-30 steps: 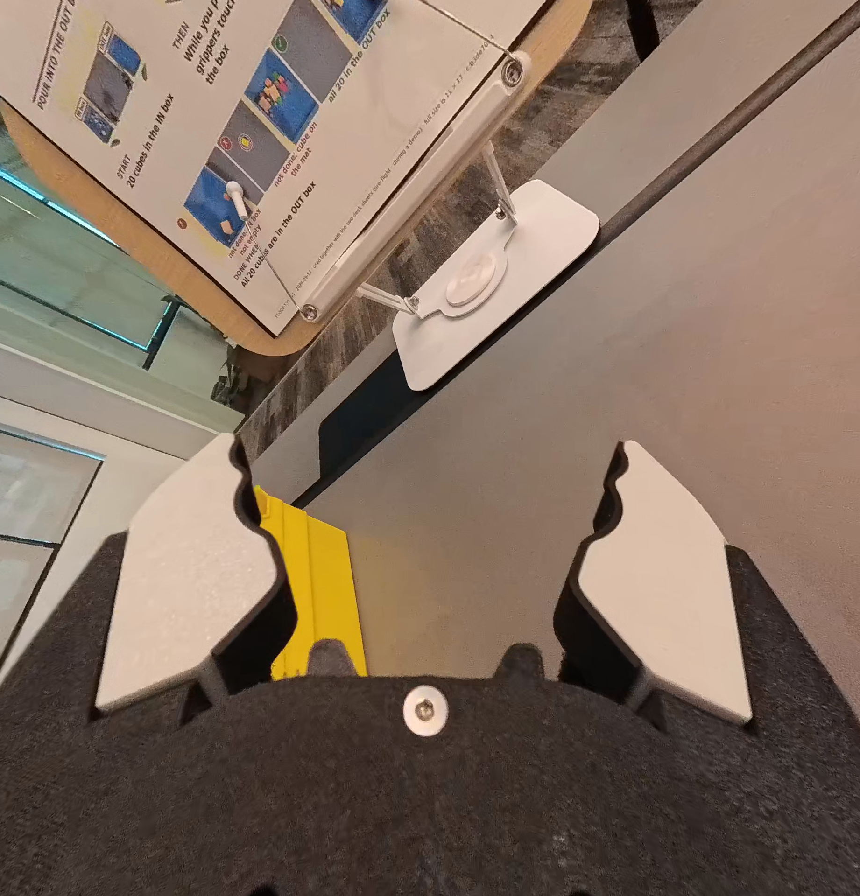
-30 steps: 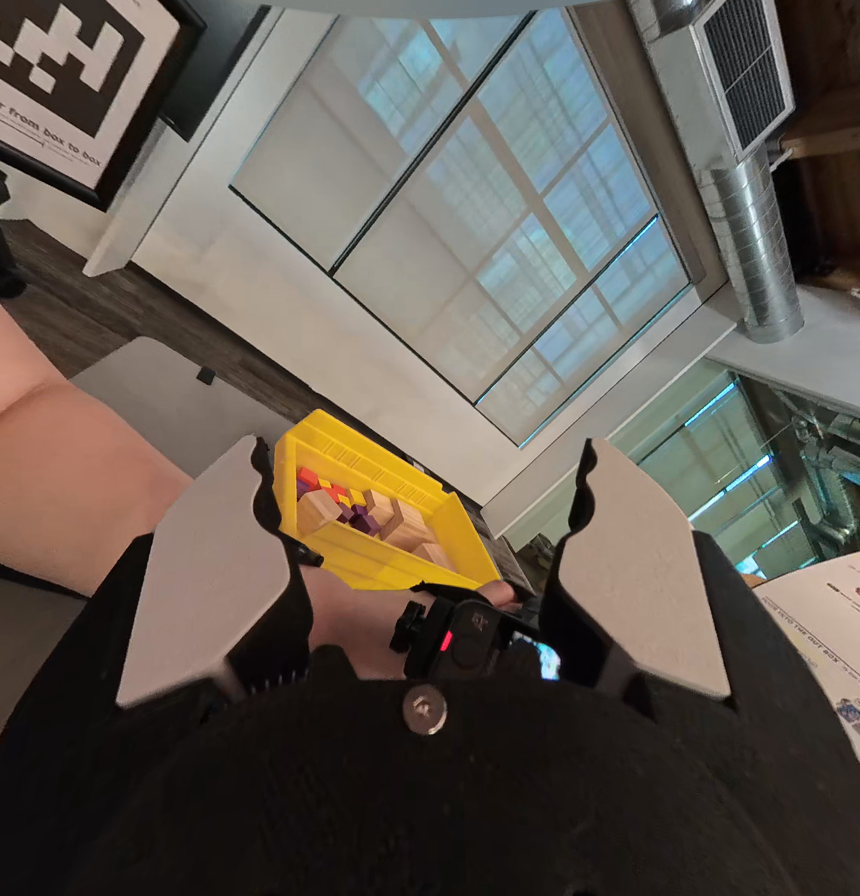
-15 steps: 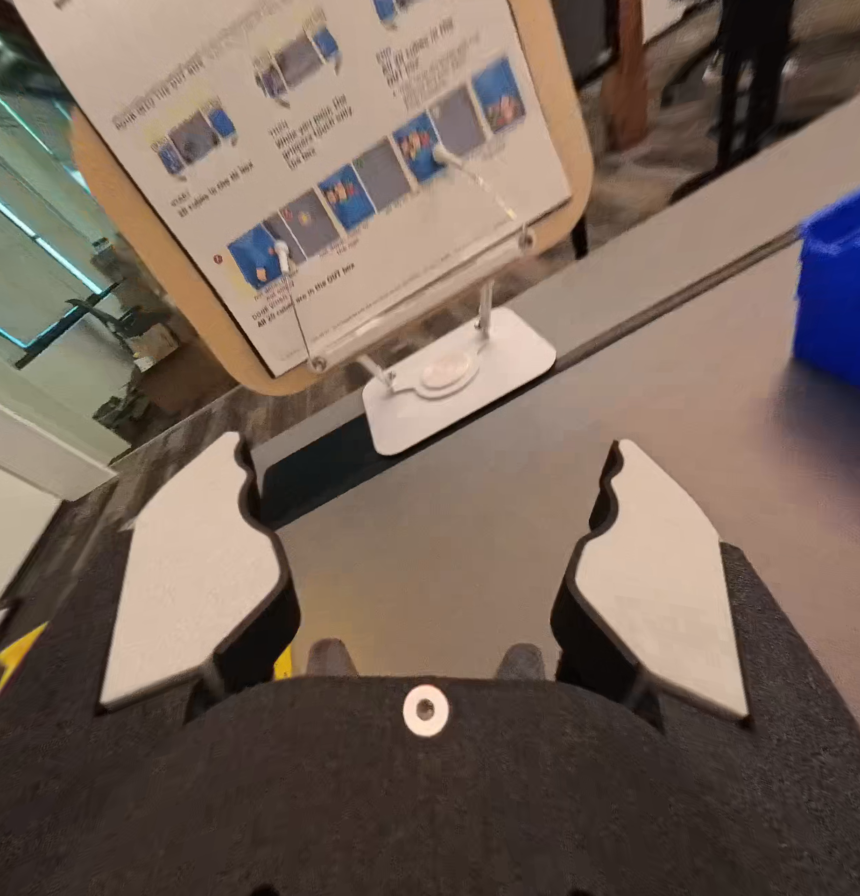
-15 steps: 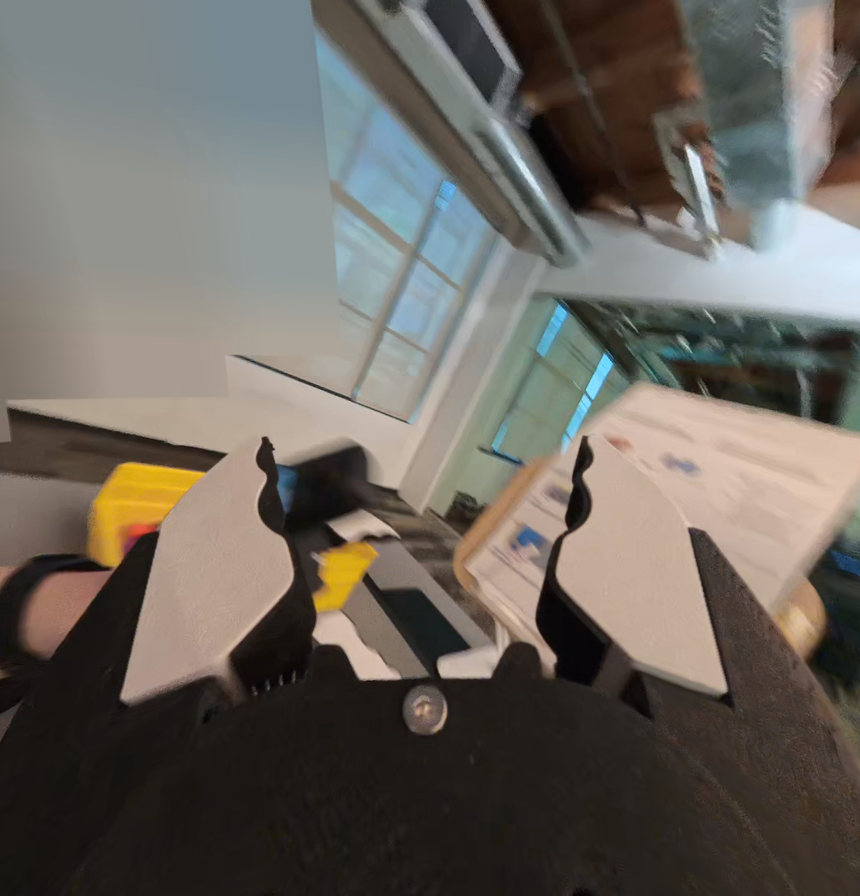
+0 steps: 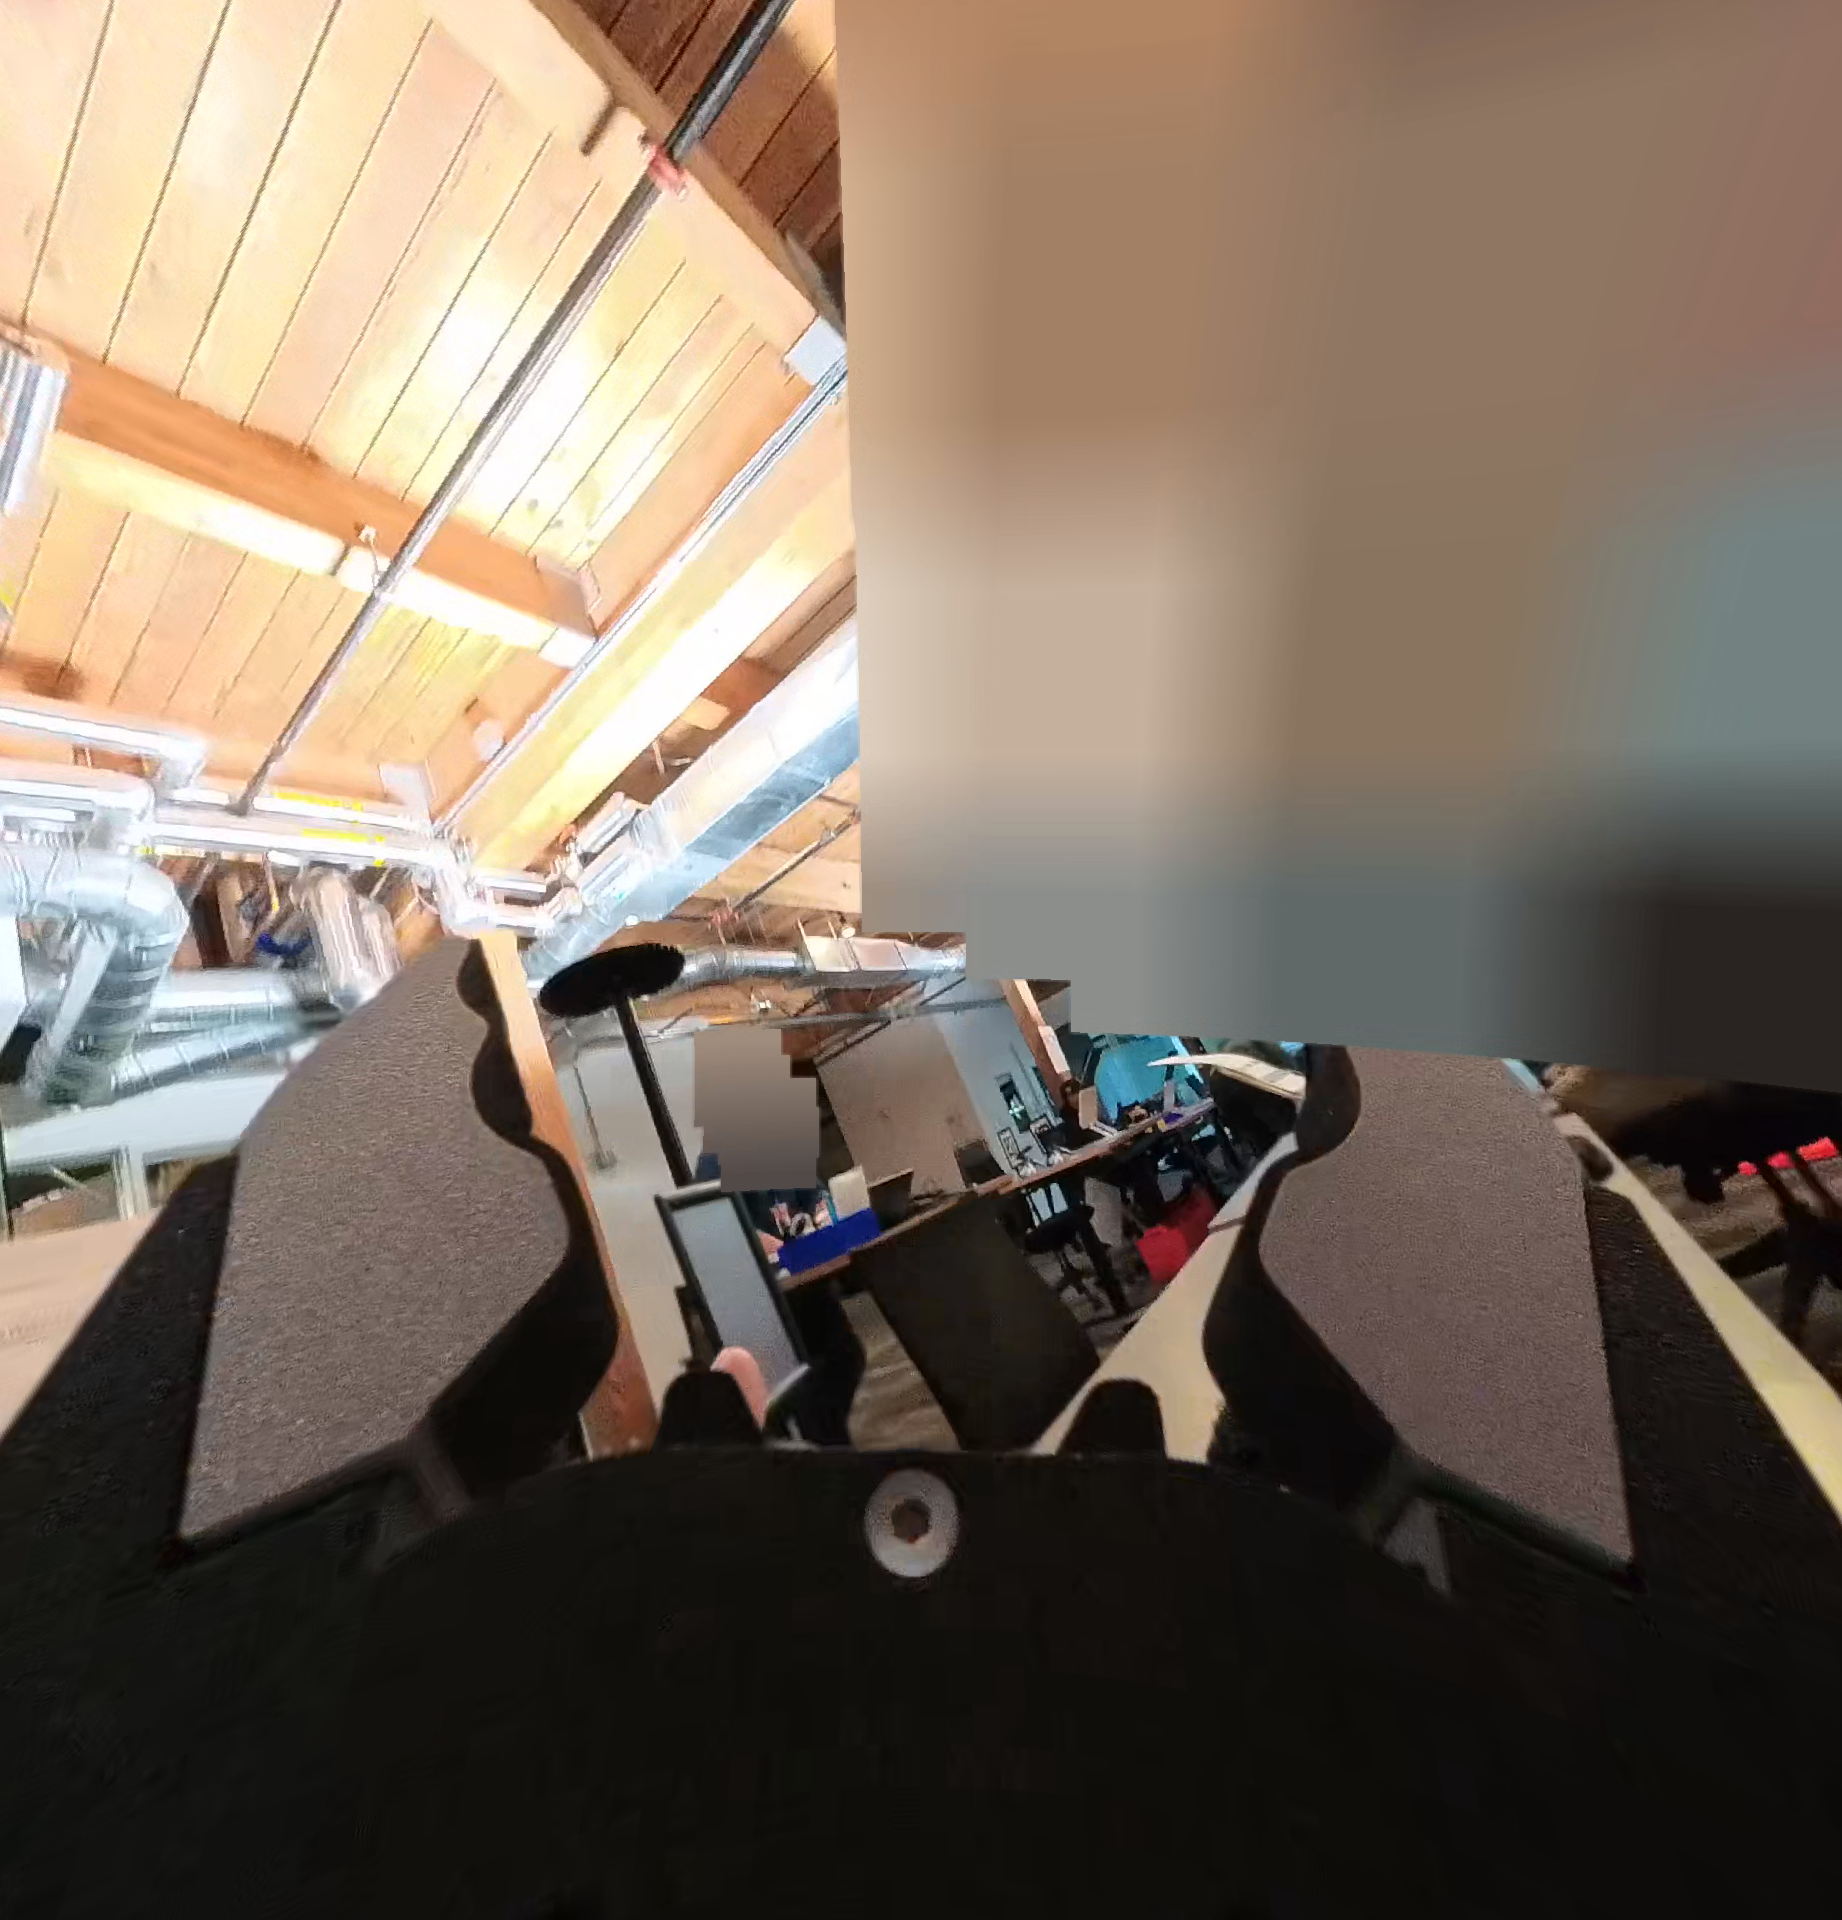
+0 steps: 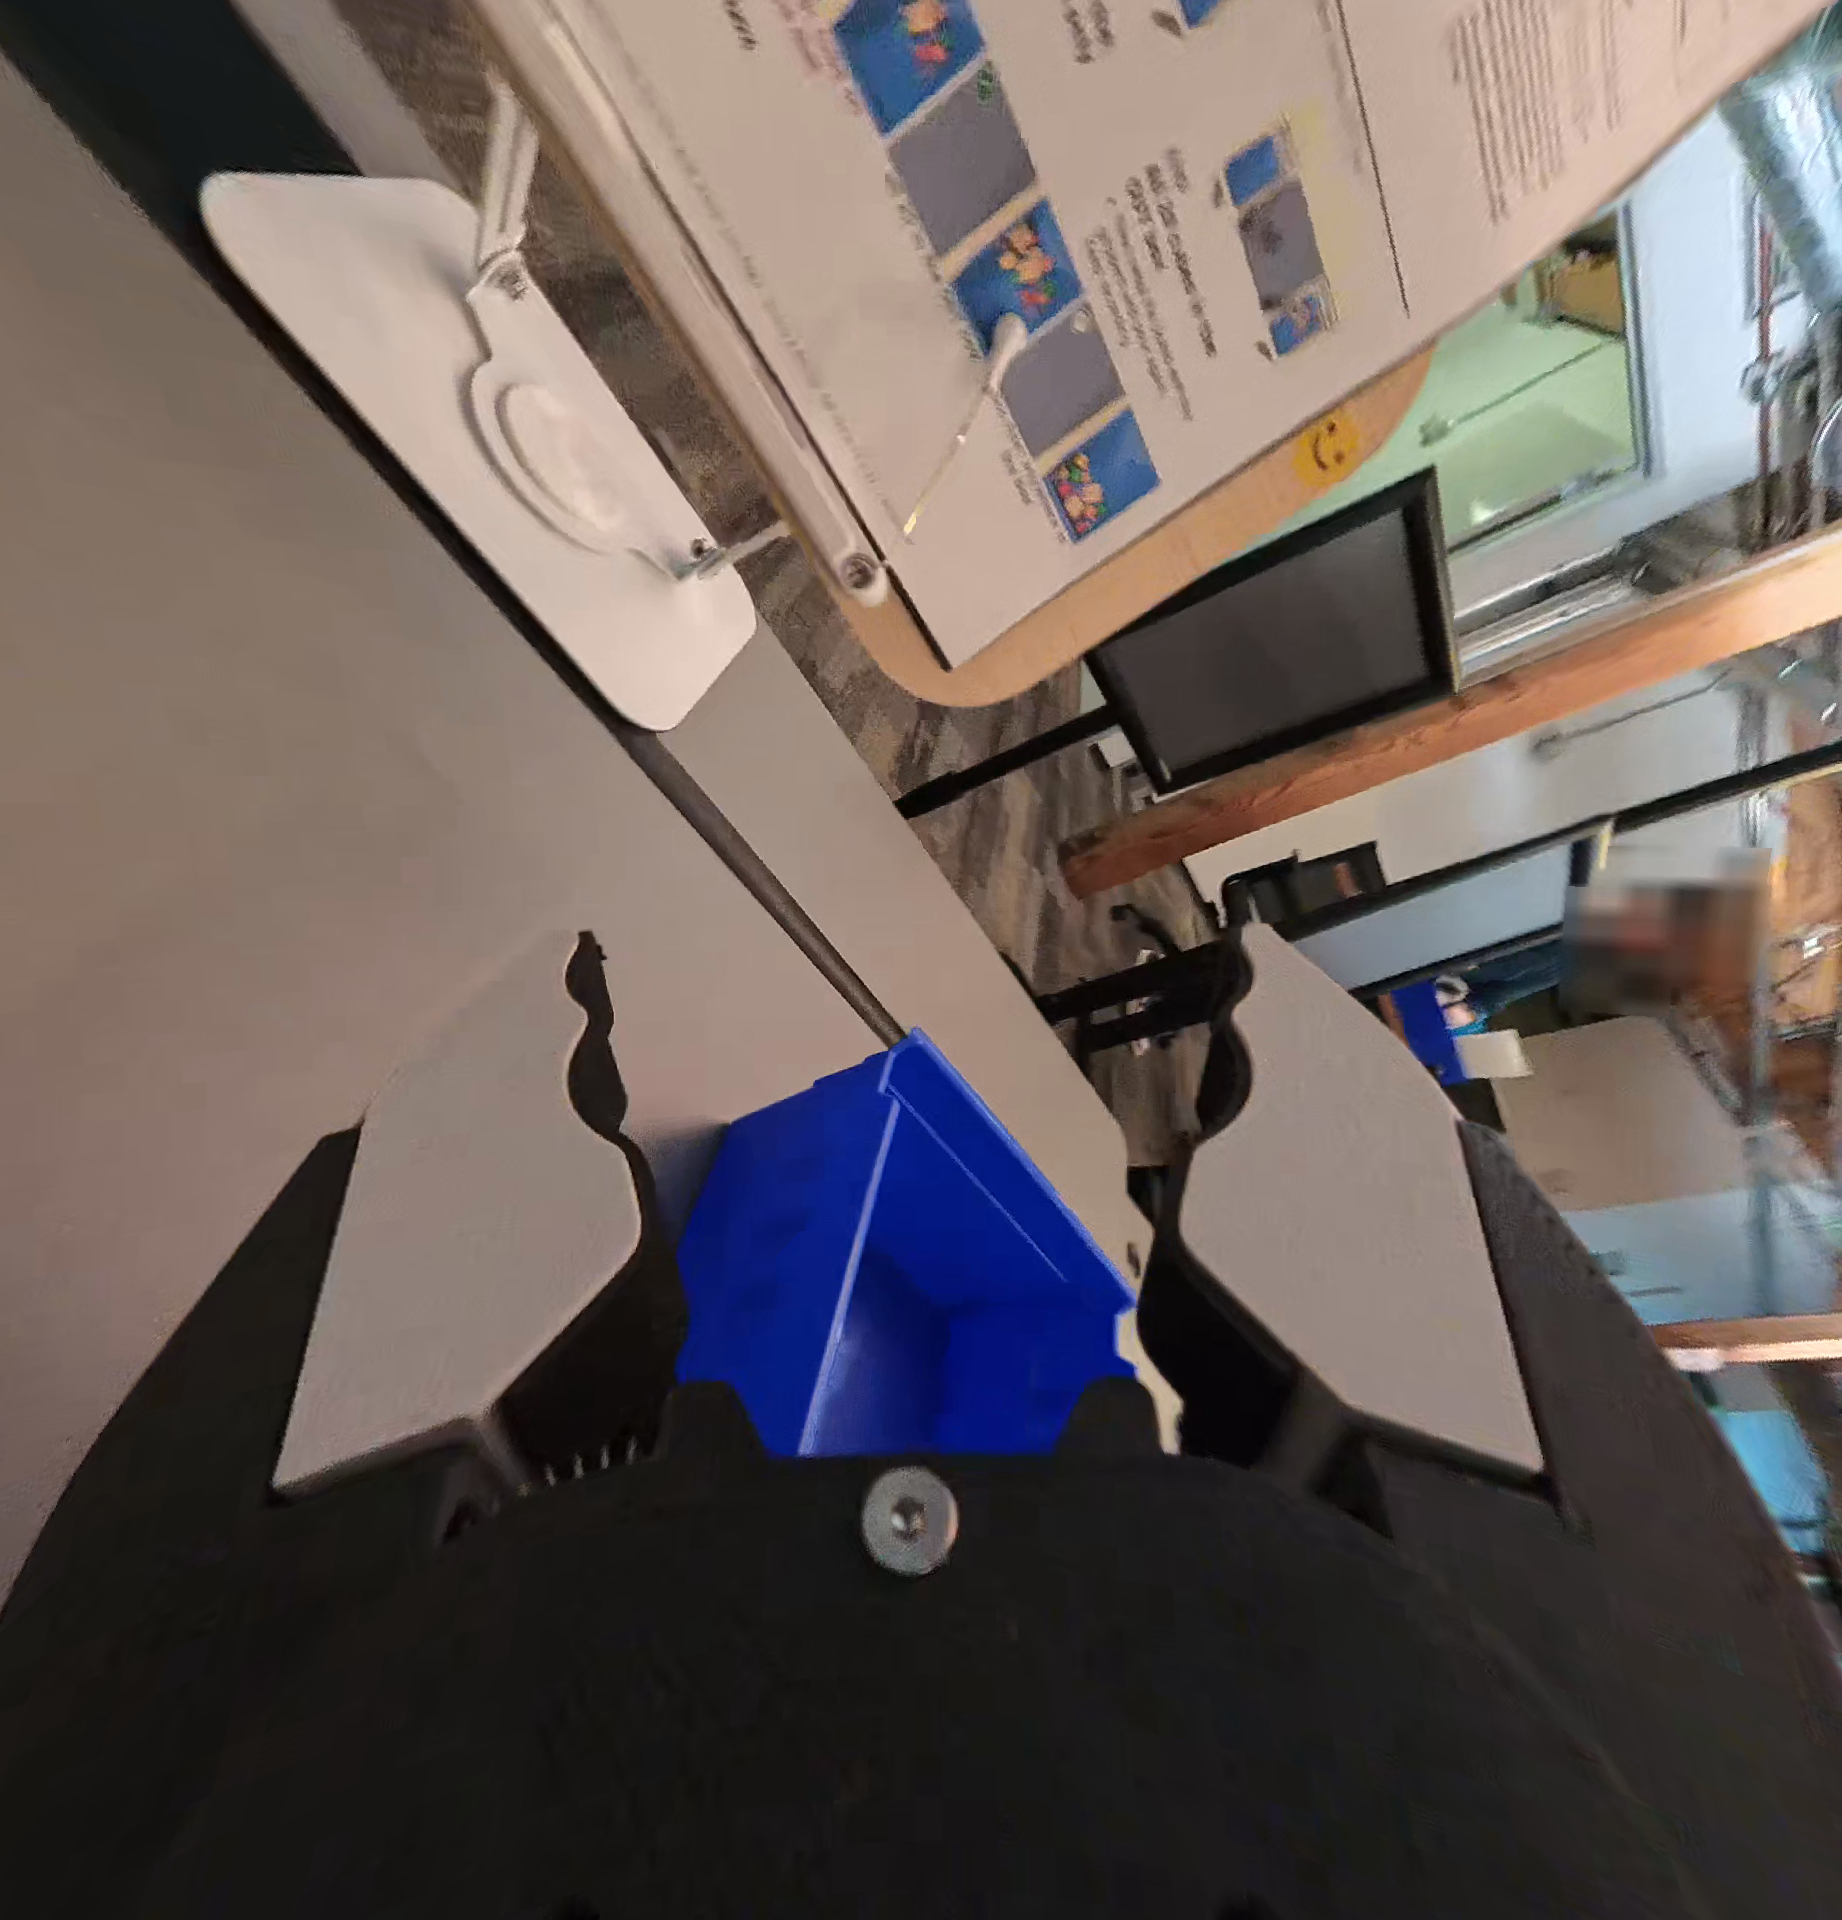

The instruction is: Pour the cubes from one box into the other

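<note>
I am holding both grippers spread and empty: my left gripper (image 5: 901,1049) is pointing ceilingward, my right gripper (image 6: 912,997) is framing one blue box (image 6: 896,1247) at six o'clock on the bench (image 6: 221,831).

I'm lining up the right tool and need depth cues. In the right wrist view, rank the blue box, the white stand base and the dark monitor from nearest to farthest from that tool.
1. Blue box: between the open fingers of the right tool, on the grey table.
2. White stand base: upper left, at the table's far edge.
3. Dark monitor: right of centre, beyond the table.
</note>
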